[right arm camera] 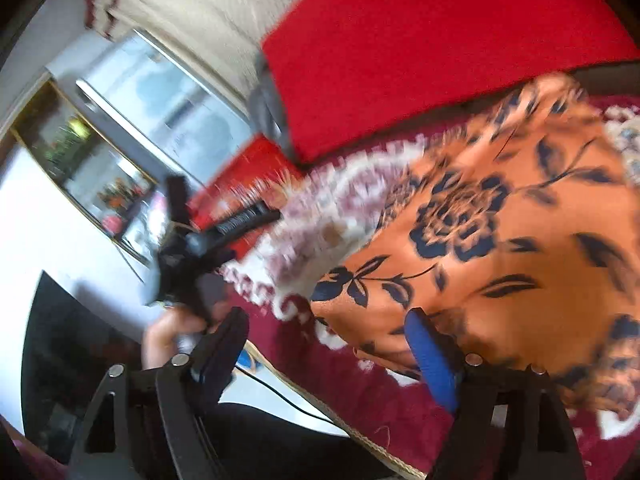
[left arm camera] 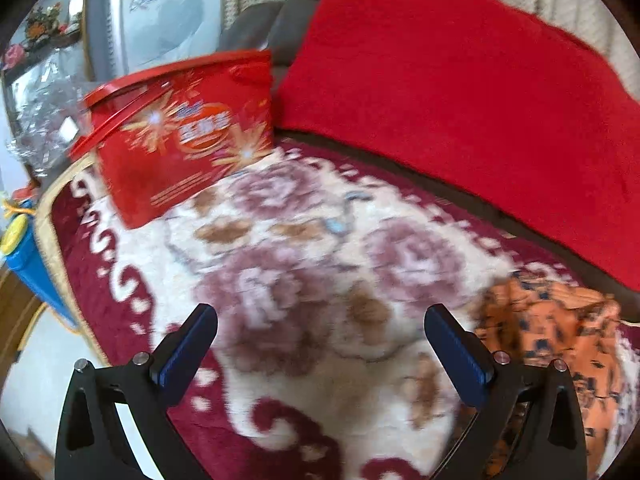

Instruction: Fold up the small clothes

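Note:
An orange cloth with dark blue flowers (right arm camera: 500, 232) lies on a floral blanket (left arm camera: 304, 248) covering a sofa seat. In the left wrist view the cloth (left arm camera: 560, 328) sits low right, beside the right finger. My left gripper (left arm camera: 320, 320) is open and empty above the blanket, left of the cloth. It also shows in the right wrist view (right arm camera: 224, 220), held in a hand at the left. My right gripper (right arm camera: 328, 320) is open, its jaws wide, and its blue pad (right arm camera: 432, 360) is at the cloth's near edge. Both views are blurred.
A red gift bag (left arm camera: 180, 136) stands at the blanket's far left. A red plush cover (left arm camera: 460, 100) drapes the sofa back. A blue container (left arm camera: 24, 256) stands off the left edge. A white appliance (left arm camera: 168, 12) and a glass cabinet stand behind.

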`<state>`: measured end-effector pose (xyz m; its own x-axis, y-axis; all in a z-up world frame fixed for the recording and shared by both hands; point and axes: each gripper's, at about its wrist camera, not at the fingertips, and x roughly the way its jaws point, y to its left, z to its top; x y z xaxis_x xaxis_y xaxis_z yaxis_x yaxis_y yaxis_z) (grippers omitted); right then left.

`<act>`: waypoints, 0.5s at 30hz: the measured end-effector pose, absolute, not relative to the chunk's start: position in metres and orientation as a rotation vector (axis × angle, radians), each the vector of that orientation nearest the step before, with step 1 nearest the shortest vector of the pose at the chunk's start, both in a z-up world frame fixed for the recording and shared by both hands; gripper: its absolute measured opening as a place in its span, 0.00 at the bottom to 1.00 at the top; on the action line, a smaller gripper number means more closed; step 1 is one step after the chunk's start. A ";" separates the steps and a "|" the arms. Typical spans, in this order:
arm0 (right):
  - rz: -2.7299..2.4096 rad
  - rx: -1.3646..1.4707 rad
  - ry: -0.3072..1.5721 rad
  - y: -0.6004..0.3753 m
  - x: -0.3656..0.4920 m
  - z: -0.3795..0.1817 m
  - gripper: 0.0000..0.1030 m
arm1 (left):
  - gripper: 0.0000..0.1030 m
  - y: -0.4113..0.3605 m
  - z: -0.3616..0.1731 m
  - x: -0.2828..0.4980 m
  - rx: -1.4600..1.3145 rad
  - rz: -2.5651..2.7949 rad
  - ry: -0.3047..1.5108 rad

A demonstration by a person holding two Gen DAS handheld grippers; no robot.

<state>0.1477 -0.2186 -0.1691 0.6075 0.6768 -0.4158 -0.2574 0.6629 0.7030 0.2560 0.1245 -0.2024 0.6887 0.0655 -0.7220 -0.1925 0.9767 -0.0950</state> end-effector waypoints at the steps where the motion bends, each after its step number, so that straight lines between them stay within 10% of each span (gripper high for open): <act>1: 0.558 0.639 0.694 -0.232 0.144 -0.163 0.70 | 1.00 0.119 -0.200 0.254 -0.175 0.113 0.788; 7: 0.280 0.638 0.669 -0.310 0.137 -0.167 0.39 | 1.00 0.049 -0.198 0.240 -0.096 -0.106 0.784; 15: 0.220 0.662 0.848 -0.323 0.156 -0.226 0.34 | 1.00 -0.023 -0.278 0.239 0.225 -0.026 0.996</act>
<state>0.1563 -0.3230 -0.2257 0.6533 0.4323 -0.6216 0.0749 0.7800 0.6213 0.2385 -0.0230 -0.2781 0.5451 0.0806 -0.8345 0.1246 0.9765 0.1757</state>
